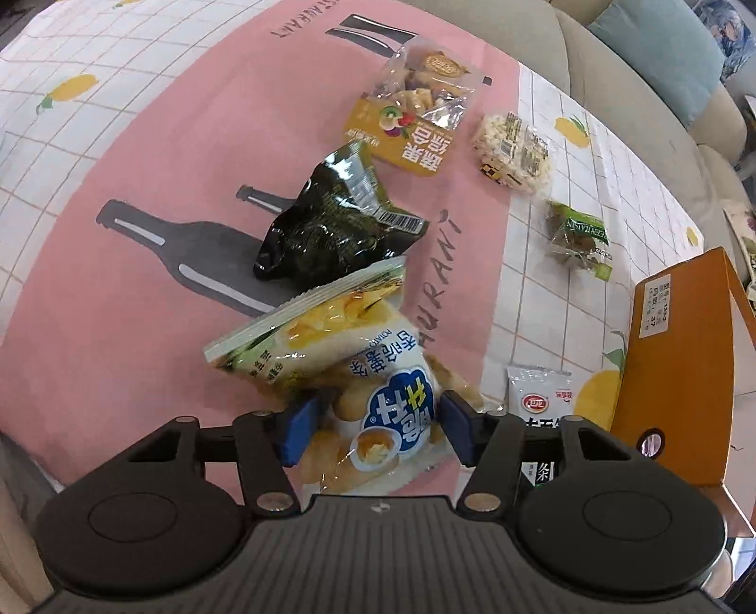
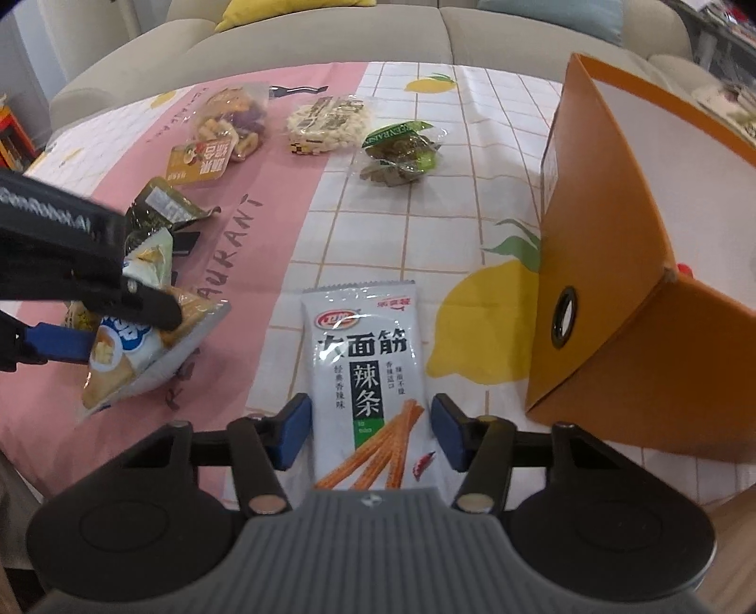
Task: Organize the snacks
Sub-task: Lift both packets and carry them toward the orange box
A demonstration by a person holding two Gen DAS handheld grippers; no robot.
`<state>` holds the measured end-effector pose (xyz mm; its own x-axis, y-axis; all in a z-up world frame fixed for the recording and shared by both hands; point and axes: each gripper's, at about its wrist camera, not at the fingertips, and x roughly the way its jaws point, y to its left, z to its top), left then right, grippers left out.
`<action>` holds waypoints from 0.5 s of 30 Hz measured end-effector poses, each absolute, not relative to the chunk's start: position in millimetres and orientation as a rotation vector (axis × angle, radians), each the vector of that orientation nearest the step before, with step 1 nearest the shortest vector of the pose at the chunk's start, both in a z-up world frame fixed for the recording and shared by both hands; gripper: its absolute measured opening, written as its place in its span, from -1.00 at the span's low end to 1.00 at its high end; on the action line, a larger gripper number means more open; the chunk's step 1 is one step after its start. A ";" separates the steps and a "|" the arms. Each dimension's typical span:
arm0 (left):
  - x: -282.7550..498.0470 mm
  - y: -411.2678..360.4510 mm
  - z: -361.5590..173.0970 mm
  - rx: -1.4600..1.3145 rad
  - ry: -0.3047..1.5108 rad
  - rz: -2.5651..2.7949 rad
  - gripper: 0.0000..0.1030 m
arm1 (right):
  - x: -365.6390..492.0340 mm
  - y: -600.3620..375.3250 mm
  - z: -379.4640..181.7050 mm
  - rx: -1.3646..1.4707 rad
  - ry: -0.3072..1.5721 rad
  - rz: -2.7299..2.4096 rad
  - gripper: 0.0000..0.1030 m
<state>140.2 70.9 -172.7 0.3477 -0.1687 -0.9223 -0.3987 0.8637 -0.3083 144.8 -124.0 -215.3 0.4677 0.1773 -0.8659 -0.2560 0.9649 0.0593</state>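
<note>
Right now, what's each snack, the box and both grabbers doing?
left gripper: jaws closed on the chip bag.
chip bag: gripped, tilted.
right gripper: jaws open, straddling the spicy strip packet.
spicy strip packet: flat, not gripped.
black packet: crumpled, lying loose.
orange box: open, flap raised.
mixed snack bag: lying flat.
rice cake pack: lying flat.
green raisin pack: lying loose.

beige sofa (image 2: 330,33), yellow cushion (image 2: 288,12), teal cushion (image 1: 661,56)
</note>
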 end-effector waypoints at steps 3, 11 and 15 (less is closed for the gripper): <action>137.8 72.3 -173.0 -0.531 1.214 0.137 0.21 | 144.8 -124.2 -215.3 -0.087 1.048 0.270 -0.04; 130.9 68.9 -164.3 -0.457 1.173 0.107 -0.10 | 142.8 -130.4 -209.5 -0.025 1.051 0.285 -0.11; 123.2 69.0 -157.3 -0.443 1.158 0.078 -0.28 | 138.2 -133.3 -198.5 0.009 1.023 0.296 -0.12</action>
